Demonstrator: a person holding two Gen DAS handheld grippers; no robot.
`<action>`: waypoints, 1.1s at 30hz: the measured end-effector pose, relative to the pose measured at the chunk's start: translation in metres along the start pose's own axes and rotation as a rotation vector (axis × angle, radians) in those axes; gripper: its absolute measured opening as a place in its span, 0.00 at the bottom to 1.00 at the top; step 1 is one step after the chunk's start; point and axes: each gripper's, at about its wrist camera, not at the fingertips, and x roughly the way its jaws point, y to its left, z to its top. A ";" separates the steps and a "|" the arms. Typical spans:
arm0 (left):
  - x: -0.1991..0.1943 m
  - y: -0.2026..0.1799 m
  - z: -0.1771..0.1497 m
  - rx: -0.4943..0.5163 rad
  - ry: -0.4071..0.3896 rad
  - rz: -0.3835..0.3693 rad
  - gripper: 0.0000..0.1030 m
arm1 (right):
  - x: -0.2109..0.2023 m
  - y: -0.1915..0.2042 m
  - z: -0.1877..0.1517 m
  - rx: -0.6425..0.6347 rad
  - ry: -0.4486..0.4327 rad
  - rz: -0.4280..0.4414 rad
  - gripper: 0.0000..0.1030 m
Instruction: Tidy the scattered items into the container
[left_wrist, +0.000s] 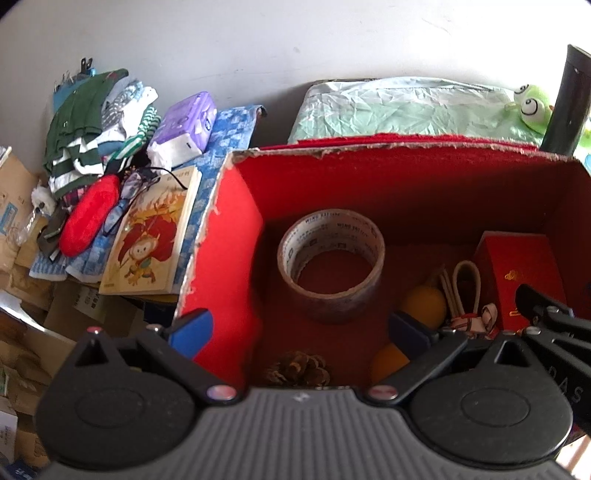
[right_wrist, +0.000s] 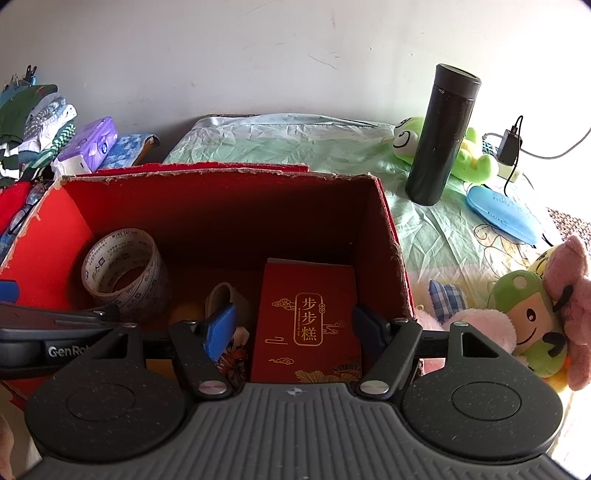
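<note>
An open red cardboard box holds a roll of printed tape, a pine cone, two orange balls, a beige ribbon loop and a red gift packet with gold print. My left gripper is open at the box's near left corner, one blue finger outside the left wall. My right gripper is open just above the gift packet, holding nothing. Each gripper's body shows at the edge of the other view.
Right of the box on the green sheet stand a black flask, a green frog plush, a blue pouch and more plush toys. Left of it lie a picture book, glasses, a red plush, tissues and clothes.
</note>
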 end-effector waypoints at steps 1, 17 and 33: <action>0.000 0.000 0.000 0.001 0.001 -0.004 0.98 | 0.000 0.000 0.000 0.001 -0.002 0.002 0.70; 0.006 0.003 -0.009 -0.011 0.028 -0.051 0.98 | -0.001 -0.003 0.000 0.020 -0.009 0.032 0.70; 0.007 -0.006 -0.013 0.020 0.048 -0.079 0.99 | -0.002 -0.001 -0.002 0.017 -0.011 0.046 0.74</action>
